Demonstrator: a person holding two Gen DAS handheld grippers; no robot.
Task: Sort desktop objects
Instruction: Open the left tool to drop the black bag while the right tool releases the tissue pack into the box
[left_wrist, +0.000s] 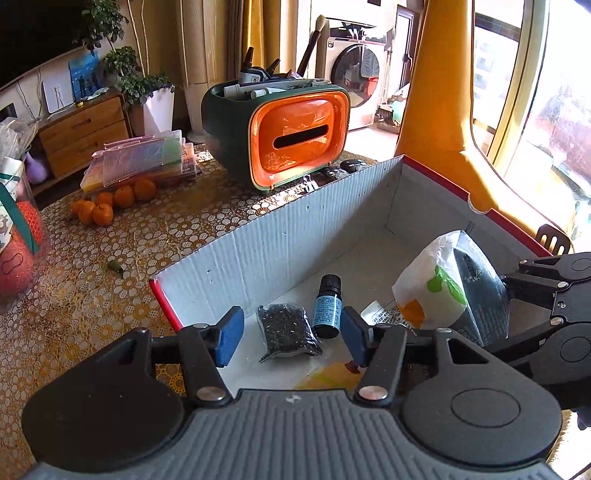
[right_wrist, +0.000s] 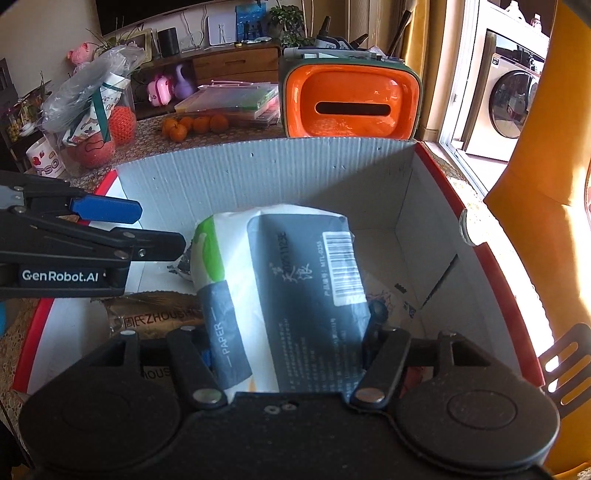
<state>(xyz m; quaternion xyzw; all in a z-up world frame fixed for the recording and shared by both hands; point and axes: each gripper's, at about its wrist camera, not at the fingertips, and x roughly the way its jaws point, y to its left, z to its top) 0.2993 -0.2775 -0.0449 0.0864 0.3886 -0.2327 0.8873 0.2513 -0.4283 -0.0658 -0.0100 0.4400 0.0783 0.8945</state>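
Between my right gripper (right_wrist: 288, 332) fingers sits the tissue pack (right_wrist: 291, 295), clamped on both flanks and held above the floor of the cardboard box (right_wrist: 258, 173). Its long axis runs straight out along the fingers, away from the camera, with the far end tipped up slightly. From the left wrist view the same pack (left_wrist: 450, 284) hangs at the right side of the box, gripped from the right.

My left gripper (left_wrist: 291, 332) hovers over the near left part of the box with its blue pads (left_wrist: 231, 336) well apart and nothing between them. Just ahead of them, lying on the box floor, are a small bottle (left_wrist: 328, 308) with a black cap and blue label, and beside it on the left a clear bag of dark pellets (left_wrist: 286, 332). The bottle's long axis points away from the fingers, so the left hand is the nearer one for either.

My judgement: the coming move is lowering the pack into the free right half of the box, clear of the bottle.

Readable writing: "PAPER" and a barcode with "MTL-0255" on the pack, though those digits are small; "GenRobot.AI" on the left gripper's body; "ZHOUSH" on a brown packet (right_wrist: 155, 314) under the pack. Beyond the box stands an orange-fronted tissue holder (right_wrist: 351, 107).
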